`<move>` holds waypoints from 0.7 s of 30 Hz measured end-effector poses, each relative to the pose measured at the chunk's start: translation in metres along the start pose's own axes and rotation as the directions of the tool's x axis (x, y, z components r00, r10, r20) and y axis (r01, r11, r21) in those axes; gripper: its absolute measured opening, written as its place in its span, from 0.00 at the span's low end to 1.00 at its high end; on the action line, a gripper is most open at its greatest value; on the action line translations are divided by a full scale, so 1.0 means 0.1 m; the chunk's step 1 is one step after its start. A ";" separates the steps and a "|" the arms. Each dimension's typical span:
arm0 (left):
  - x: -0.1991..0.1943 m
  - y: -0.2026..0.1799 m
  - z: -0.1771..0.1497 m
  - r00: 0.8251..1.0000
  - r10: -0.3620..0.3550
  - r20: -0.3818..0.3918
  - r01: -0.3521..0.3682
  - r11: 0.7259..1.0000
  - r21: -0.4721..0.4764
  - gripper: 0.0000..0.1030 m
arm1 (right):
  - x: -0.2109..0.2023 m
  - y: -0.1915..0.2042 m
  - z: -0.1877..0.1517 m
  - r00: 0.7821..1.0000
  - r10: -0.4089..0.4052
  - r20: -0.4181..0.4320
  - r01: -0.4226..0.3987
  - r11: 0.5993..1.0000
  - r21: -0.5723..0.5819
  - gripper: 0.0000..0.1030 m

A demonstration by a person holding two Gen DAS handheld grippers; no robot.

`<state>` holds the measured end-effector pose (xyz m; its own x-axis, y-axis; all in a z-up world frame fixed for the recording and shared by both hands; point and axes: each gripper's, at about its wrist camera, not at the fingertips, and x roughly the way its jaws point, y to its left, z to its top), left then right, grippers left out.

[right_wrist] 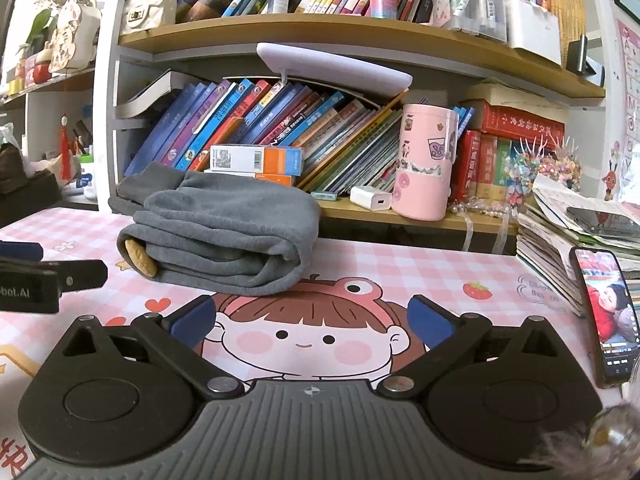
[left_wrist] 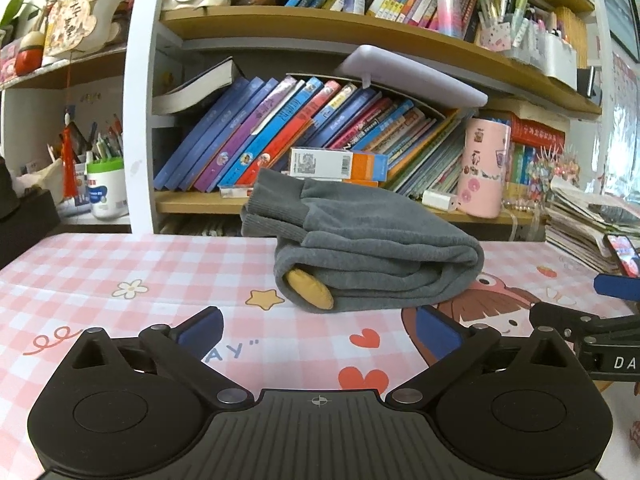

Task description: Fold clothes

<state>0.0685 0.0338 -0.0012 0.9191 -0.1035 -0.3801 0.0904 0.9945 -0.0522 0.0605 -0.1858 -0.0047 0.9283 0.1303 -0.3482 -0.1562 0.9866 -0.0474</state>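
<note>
The grey garment [left_wrist: 372, 244] lies folded at 12 o'clock, soft and thick; better to take the rolled edge. Both grippers, left gripper [left_wrist: 318, 330] and right gripper [right_wrist: 310, 320], have jaws spread, empty.

A yellow patch [left_wrist: 310, 289] lies mostly hidden inside the folded grey garment [left_wrist: 372, 248]; the phone [right_wrist: 606, 316] screen is too small to read.

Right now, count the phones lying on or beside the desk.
2. One phone with its screen lit lies at the right edge of the desk, beside the stack of papers. A second, dark phone rests on top of that stack. Others may be hidden.
</note>
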 end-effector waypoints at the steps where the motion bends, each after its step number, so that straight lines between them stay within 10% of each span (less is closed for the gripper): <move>1: 0.00 0.00 0.00 1.000 0.000 -0.002 0.000 1.000 0.002 1.00 | 0.01 0.00 0.00 1.000 -0.001 -0.005 0.001 1.000 0.001 1.00; 21: 0.07 0.00 0.00 0.999 0.014 -0.043 -0.014 1.000 0.002 1.00 | 0.07 0.02 0.00 0.999 -0.005 -0.045 0.004 1.000 -0.009 1.00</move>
<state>0.0744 0.0328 -0.0039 0.9028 -0.0900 -0.4205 0.0784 0.9959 -0.0448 0.0671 -0.1827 -0.0069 0.9130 0.1211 -0.3895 -0.1553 0.9862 -0.0574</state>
